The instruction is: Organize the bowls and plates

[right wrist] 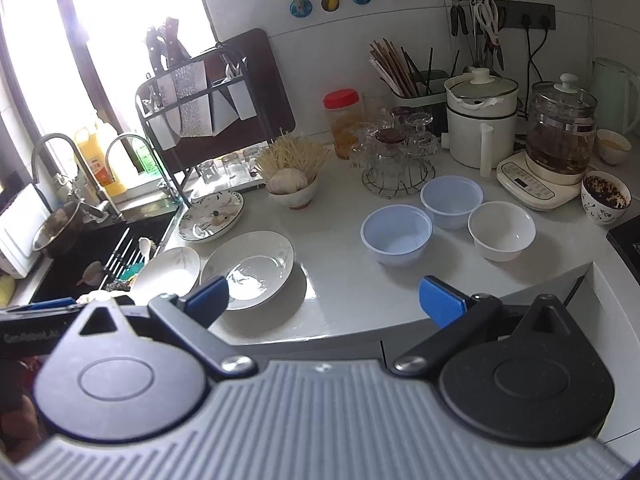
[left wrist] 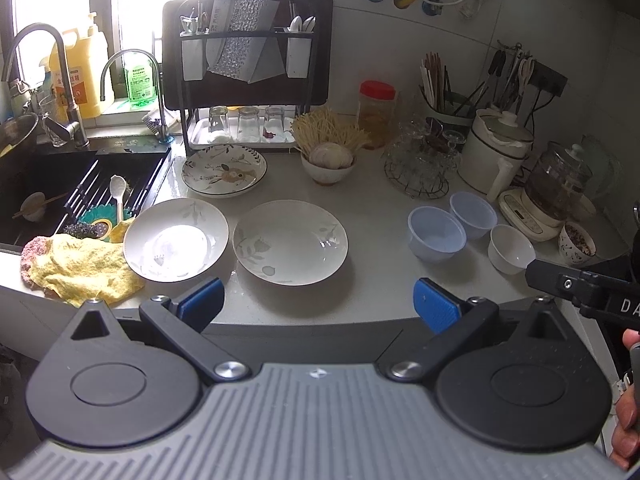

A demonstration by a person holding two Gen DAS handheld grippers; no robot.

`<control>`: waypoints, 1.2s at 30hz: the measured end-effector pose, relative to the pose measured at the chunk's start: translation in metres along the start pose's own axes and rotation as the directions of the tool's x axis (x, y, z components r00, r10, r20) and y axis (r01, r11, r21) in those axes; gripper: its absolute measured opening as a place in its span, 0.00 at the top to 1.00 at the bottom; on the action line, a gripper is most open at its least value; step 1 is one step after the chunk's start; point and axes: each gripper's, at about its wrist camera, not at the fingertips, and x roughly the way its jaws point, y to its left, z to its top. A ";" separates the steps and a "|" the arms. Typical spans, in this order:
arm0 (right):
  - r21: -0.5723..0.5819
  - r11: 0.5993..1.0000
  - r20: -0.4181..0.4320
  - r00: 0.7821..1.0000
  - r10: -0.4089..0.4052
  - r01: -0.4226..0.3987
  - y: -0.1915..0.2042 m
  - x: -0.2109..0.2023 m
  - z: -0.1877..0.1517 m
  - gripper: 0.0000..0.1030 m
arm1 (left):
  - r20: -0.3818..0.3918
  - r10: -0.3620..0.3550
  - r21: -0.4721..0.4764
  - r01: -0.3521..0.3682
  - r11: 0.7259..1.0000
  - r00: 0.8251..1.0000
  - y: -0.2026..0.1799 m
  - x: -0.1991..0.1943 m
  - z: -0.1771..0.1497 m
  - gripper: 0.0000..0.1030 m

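From the left wrist view, the left hand-held gripper (left wrist: 316, 306) hangs spread and empty off the table's (left wrist: 372, 280) front edge. The leaf-patterned plate (left wrist: 290, 242) lies straight ahead, just beyond its tips, with a second white plate (left wrist: 176, 239) touching it to the left.

From the right wrist view, the right hand-held gripper (right wrist: 324, 300) is also spread and empty. The pale blue bowl (right wrist: 396, 240) sits ahead, slightly right, with the white bowl (right wrist: 501, 230) beside it; I'd say this side is nearer the bowls.
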 end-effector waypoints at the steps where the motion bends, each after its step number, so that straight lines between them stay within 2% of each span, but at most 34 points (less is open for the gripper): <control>1: 0.001 1.000 0.001 1.000 -0.005 0.005 0.000 0.000 0.000 0.00 | -0.004 -0.004 0.001 0.004 1.000 1.000 0.001 0.002 0.000 0.01; 11: -0.017 0.999 -0.005 0.999 -0.038 0.038 0.006 -0.001 -0.002 0.00 | -0.031 -0.024 0.019 0.025 1.000 0.999 0.000 0.009 0.001 0.01; 18: -0.003 1.000 -0.013 1.000 -0.011 0.011 0.005 0.004 0.001 0.00 | -0.062 -0.015 0.013 0.016 1.000 0.998 0.005 0.018 0.003 0.01; 25: -0.047 0.998 -0.014 0.999 -0.046 0.045 0.015 0.014 0.006 0.00 | -0.075 -0.003 0.024 0.005 1.000 0.997 0.011 0.030 0.016 0.01; 36: -0.030 0.998 -0.031 0.998 -0.048 0.047 0.022 0.036 0.016 0.00 | -0.100 -0.025 0.013 0.027 1.000 0.995 0.029 0.054 0.033 0.01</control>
